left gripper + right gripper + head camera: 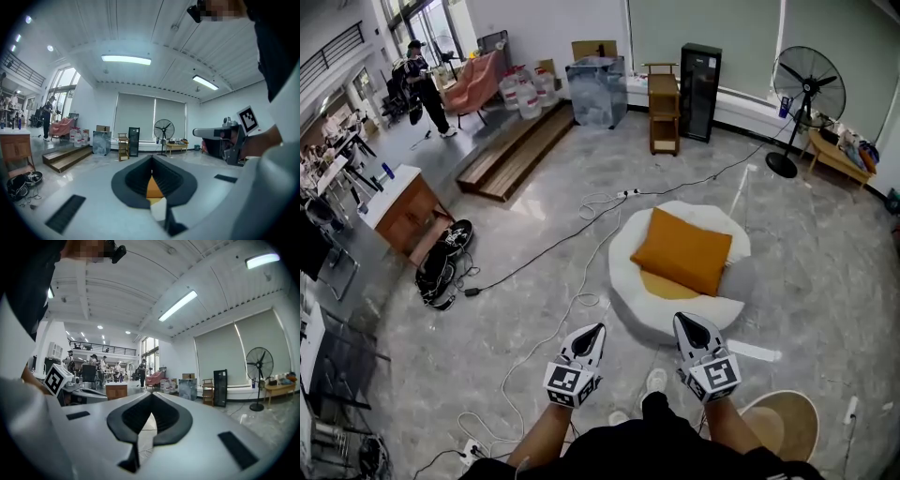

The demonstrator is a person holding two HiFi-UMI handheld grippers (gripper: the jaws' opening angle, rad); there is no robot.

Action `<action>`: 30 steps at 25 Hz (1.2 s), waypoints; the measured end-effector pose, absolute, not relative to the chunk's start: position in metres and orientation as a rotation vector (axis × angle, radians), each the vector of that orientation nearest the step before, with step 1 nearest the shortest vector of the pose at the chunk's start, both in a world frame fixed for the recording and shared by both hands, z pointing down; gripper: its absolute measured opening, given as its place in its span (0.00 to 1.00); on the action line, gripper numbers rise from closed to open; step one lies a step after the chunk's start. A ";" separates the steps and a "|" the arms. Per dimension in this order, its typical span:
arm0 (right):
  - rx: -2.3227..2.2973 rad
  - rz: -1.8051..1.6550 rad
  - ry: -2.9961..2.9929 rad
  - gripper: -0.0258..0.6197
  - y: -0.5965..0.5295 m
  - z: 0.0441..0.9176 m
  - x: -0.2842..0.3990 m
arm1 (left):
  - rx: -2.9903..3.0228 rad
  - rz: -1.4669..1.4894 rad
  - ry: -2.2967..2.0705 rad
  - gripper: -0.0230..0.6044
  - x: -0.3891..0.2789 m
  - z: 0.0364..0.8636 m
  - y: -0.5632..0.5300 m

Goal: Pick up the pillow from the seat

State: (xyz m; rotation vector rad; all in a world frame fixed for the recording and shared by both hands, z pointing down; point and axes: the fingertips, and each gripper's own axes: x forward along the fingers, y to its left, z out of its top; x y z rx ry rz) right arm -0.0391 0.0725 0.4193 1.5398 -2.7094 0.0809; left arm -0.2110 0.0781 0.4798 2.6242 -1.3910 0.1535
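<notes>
An orange square pillow (682, 250) lies tilted on a round white seat (629, 281) on the grey floor; a yellow cushion shows under it. My left gripper (592, 332) is shut and empty, short of the seat's near left rim. Shut and empty too, my right gripper (687, 323) hovers over the seat's near edge. In the left gripper view a sliver of the orange pillow (153, 187) shows through the closed jaws of the left gripper (152, 165). The right gripper (151, 399) in its own view points level across the room, with only floor visible through the jaws.
Cables (572, 305) trail over the floor left of the seat. A standing fan (806, 89), wooden shelf (664, 108) and black cabinet (700, 79) stand at the back. A round wooden stool (787, 424) is by my right. A wooden desk (403, 211) and shoes (441, 267) lie left.
</notes>
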 end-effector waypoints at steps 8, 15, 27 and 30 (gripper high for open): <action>1.570 -0.078 -2.676 0.05 0.023 0.410 -0.003 | 2.625 0.047 -1.432 0.05 -0.181 0.455 0.010; 1.654 0.004 -2.657 0.05 -0.035 0.405 0.050 | 2.673 0.064 -1.417 0.05 -0.137 0.443 -0.051; 1.615 0.101 -2.636 0.05 -0.090 0.422 0.104 | 2.676 0.128 -1.388 0.05 -0.082 0.450 -0.108; 1.609 0.130 -2.636 0.05 -0.099 0.432 0.112 | 2.667 0.135 -1.379 0.05 -0.074 0.458 -0.119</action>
